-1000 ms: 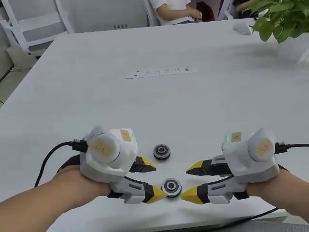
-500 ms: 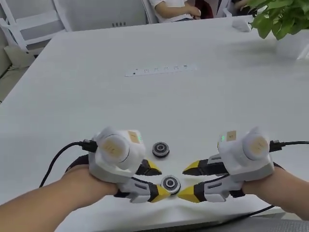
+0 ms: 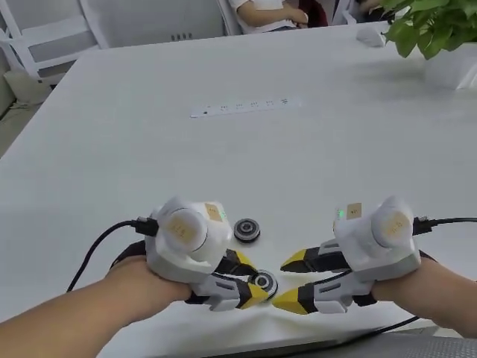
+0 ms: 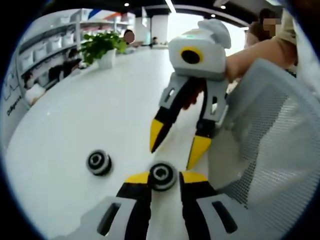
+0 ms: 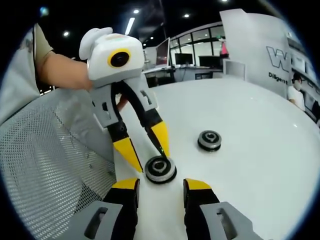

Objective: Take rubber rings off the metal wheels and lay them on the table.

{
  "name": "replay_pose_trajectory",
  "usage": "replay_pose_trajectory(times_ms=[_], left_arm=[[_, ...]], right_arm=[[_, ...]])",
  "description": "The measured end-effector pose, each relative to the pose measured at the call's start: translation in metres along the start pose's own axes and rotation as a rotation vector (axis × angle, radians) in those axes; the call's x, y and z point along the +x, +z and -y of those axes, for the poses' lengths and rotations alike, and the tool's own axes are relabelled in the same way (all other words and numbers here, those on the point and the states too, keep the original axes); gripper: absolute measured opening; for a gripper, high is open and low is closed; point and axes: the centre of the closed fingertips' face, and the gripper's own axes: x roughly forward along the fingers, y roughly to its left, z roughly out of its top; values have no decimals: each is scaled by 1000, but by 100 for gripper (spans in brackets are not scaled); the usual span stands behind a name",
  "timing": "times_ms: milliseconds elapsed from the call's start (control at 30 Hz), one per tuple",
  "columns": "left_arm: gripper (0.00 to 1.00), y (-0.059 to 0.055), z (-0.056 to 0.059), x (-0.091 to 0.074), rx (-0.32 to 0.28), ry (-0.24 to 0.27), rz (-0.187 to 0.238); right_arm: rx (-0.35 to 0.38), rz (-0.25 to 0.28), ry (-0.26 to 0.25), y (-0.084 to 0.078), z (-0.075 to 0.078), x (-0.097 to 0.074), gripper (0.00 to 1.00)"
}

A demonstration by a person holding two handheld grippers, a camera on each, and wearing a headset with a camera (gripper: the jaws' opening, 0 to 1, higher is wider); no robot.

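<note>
Two metal wheels with black rubber rings lie on the white table (image 3: 313, 171). The near wheel (image 3: 264, 283) (image 4: 162, 174) (image 5: 160, 169) sits between the yellow tips of my left gripper (image 3: 253, 280) (image 4: 164, 179) (image 5: 150, 160), which is shut on it from both sides. My right gripper (image 3: 285, 282) (image 5: 161, 186) (image 4: 173, 154) faces it from the right, open, its tips just short of that wheel. The second wheel (image 3: 247, 230) (image 4: 99, 162) (image 5: 209, 140) lies free a little farther back.
The table's front edge runs close under both grippers. A white power strip (image 3: 246, 107) lies mid-table. A potted plant (image 3: 436, 30) stands at the far right corner and a person (image 3: 268, 13) sits at the far side. A mesh chair (image 4: 270, 150) is behind the grippers.
My left gripper has slid right toward the near wheel and its jaws have narrowed onto it. The right gripper has crept slightly left and stays open.
</note>
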Motion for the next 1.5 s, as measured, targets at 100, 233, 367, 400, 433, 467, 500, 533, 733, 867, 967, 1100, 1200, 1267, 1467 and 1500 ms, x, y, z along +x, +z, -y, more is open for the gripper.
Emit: replay_pose_trajectory(times_ms=[100, 233, 367, 400, 433, 467, 500, 533, 733, 867, 967, 1100, 1200, 1267, 1467, 1500], left_arm=[[20, -1, -4, 1, 10, 19, -3], [16, -1, -7, 2, 4, 28, -5], [14, -1, -5, 3, 25, 34, -12], [14, -1, -5, 3, 38, 40, -12], [14, -1, -4, 3, 40, 42, -12], [14, -1, -5, 3, 44, 44, -11], [14, -1, -5, 3, 48, 48, -11], [14, -1, -5, 3, 50, 50, -10], [14, -1, -5, 3, 70, 63, -14], [14, -1, -5, 3, 66, 67, -12], [14, -2, -5, 3, 63, 70, -13], [14, -2, -6, 3, 59, 73, -14], [14, -1, -6, 3, 57, 75, -13], [14, -1, -6, 3, 56, 75, -13], [14, -1, -6, 3, 51, 80, -10], [14, -1, -6, 3, 50, 81, -10]], right_arm=[[3, 3, -1, 0, 0, 0, 33], [5, 4, 0, 0, 1, 1, 33], [8, 5, 2, -1, 1, 2, 33], [8, 5, 3, -1, 0, 2, 32], [8, 6, 4, -1, 0, 3, 32], [8, 4, 6, -1, 0, 3, 32], [7, 2, 6, -2, 0, 4, 32], [7, 1, 7, -2, 0, 5, 32], [-1, 1, 11, 0, -1, 7, 31], [-4, 0, 15, 0, -2, 10, 29], [-5, -5, 21, -2, -2, 11, 29], [5, 5, 20, -2, -2, 12, 27], [38, 35, 15, 3, 1, 11, 26], [47, 37, 19, 2, 1, 11, 26], [68, 44, 26, 1, -1, 13, 25], [70, 44, 26, 1, -1, 13, 25]])
